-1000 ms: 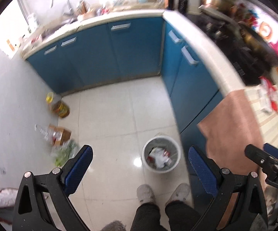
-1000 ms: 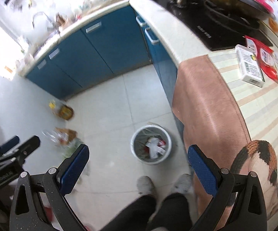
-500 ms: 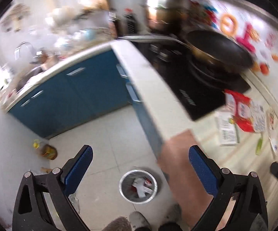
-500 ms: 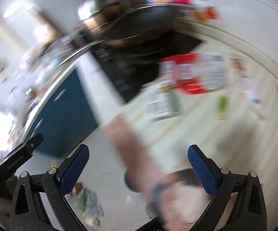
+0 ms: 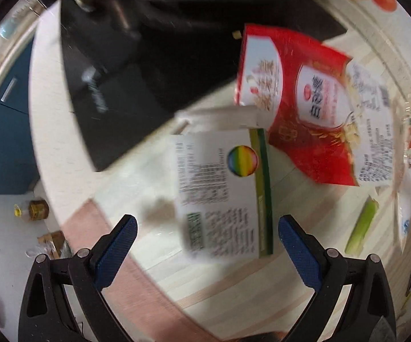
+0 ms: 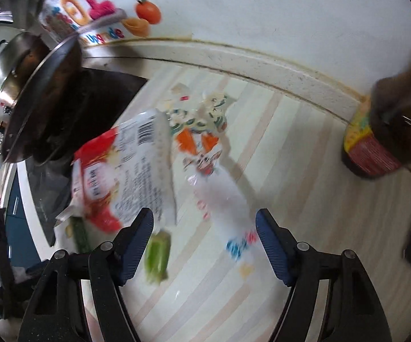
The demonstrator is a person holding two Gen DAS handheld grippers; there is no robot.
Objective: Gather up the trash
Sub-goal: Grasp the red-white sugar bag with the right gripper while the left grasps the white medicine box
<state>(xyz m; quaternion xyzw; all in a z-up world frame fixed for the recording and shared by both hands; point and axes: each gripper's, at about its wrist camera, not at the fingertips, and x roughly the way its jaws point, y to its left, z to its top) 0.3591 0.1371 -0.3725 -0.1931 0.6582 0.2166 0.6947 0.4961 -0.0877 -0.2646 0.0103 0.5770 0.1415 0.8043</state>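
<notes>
In the left wrist view a white carton [image 5: 222, 191] with a rainbow circle and green edge lies on the striped counter [image 5: 248, 290], just ahead of my open, empty left gripper [image 5: 207, 245]. A red and white snack bag [image 5: 313, 114] lies beyond it, and a green stalk [image 5: 360, 226] to the right. In the right wrist view my open, empty right gripper [image 6: 204, 242] hovers over a clear plastic wrapper [image 6: 219, 176] with orange and blue print. The red and white bag [image 6: 120, 176] and the green stalk [image 6: 157, 256] lie to its left.
A black cooktop [image 5: 137, 71] with a dark wok [image 6: 40, 99] sits at the counter's far end. A dark jar with a red and yellow label [image 6: 376, 148] stands at the right by the wall. Blue cabinets [image 5: 0, 131] and floor clutter [image 5: 34, 211] lie below left.
Both grippers have swung up from over the floor and the trash bin to over the countertop. The bin is out of view. Both stay open and empty.
</notes>
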